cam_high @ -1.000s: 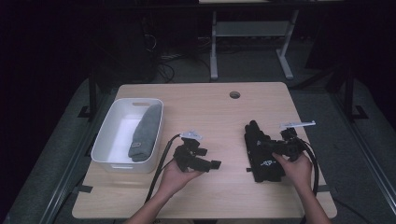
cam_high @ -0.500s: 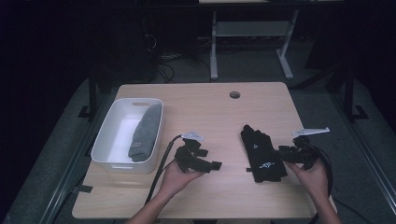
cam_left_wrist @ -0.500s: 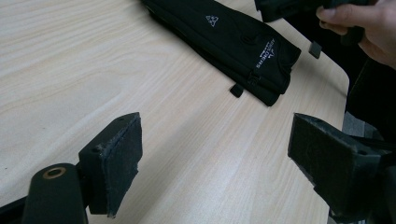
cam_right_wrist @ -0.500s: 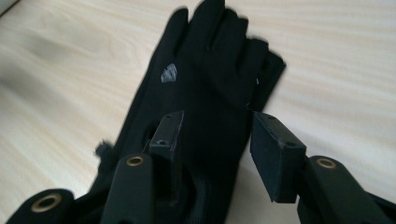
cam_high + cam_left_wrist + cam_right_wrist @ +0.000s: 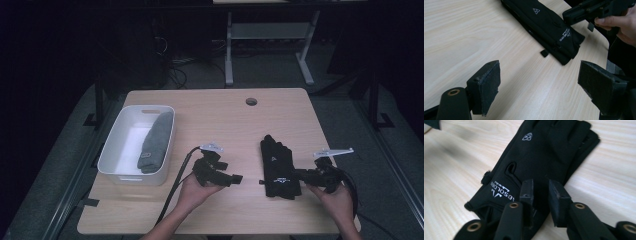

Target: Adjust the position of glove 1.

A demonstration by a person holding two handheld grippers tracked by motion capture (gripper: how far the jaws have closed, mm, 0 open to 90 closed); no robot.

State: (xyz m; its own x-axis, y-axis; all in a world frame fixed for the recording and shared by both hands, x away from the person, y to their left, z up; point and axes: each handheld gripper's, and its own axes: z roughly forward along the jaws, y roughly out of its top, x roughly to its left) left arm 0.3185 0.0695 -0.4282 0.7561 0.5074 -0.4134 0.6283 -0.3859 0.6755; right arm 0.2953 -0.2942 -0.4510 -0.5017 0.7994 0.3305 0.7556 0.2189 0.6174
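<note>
On the pale wooden surface (image 5: 210, 120) a pair of black fabric gloves (image 5: 278, 167), stacked one on the other, is seen lying lengthwise at the person's right in the high view. White lettering and a small white emblem on the upper glove are resolved in the right gripper view, whereas in the high view they are reduced to faint specks. A small black tab at the cuff is brought out in the left gripper view.

The right gripper (image 5: 300, 175) is held at the cuff end of the gloves. In its own view its fingers (image 5: 527, 192) have just been closing and are left with a narrow gap; the glove cuff lies beneath them, and whether fabric is actually pinched cannot be told, since the tips are partly masked by the fingers themselves. The left gripper (image 5: 234, 178) is held above bare surface near the middle, its fingers (image 5: 487, 83) spread wide with nothing between them.

A white plastic rectangular bin (image 5: 116, 150) is placed at the left of the surface, and a folded grey cloth (image 5: 154, 142) is contained along its right side. The room beyond is too dark to be made out.
</note>
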